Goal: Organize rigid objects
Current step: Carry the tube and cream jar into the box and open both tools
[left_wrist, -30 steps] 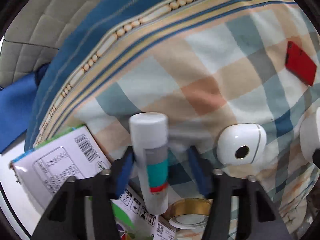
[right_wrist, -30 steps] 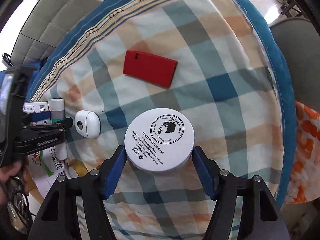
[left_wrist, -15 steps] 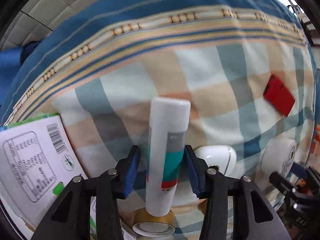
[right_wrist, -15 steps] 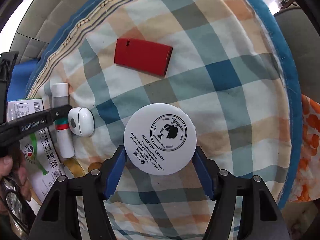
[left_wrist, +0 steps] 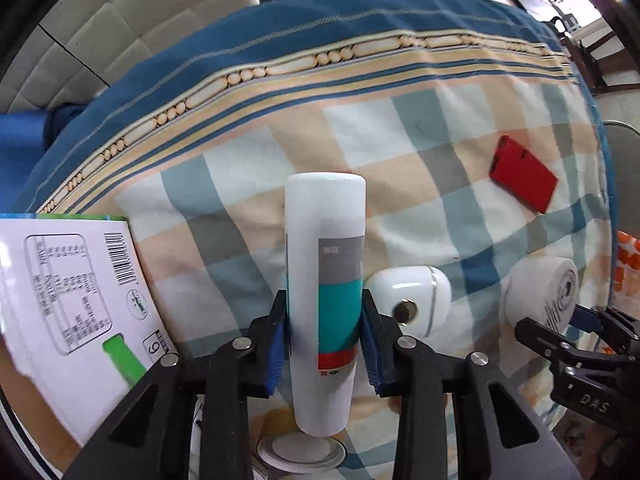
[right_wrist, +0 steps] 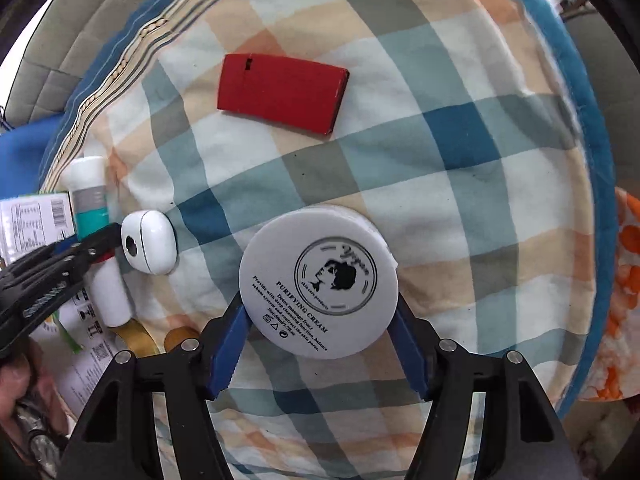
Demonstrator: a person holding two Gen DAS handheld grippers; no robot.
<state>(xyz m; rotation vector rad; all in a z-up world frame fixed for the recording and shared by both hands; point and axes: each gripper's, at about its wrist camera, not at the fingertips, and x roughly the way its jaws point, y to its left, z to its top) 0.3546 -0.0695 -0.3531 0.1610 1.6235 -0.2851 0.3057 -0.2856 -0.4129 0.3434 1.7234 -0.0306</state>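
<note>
My left gripper (left_wrist: 325, 340) is shut on a white tube with grey, teal and red bands (left_wrist: 325, 280) and holds it above the checked cloth; the tube also shows in the right wrist view (right_wrist: 94, 216). My right gripper (right_wrist: 320, 336) is shut on a round white cream jar (right_wrist: 319, 282), printed lid facing the camera; the jar also shows in the left wrist view (left_wrist: 540, 294). A white oval case (left_wrist: 408, 300) lies between the two, also in the right wrist view (right_wrist: 149, 246). A red flat box (right_wrist: 282, 92) lies further back on the cloth.
A white printed carton (left_wrist: 68, 304) lies at the left edge. A roll of tape (left_wrist: 300, 450) sits under the tube; a gold roll (right_wrist: 138, 338) shows by the carton. The cloth's blue border (left_wrist: 320, 20) marks the far edge. An orange patterned fabric (right_wrist: 624, 280) is at the right.
My left gripper closed on the tube and lifted it off the cloth, drawing back. My right gripper, still holding the jar, moved lower and closer to the cloth.
</note>
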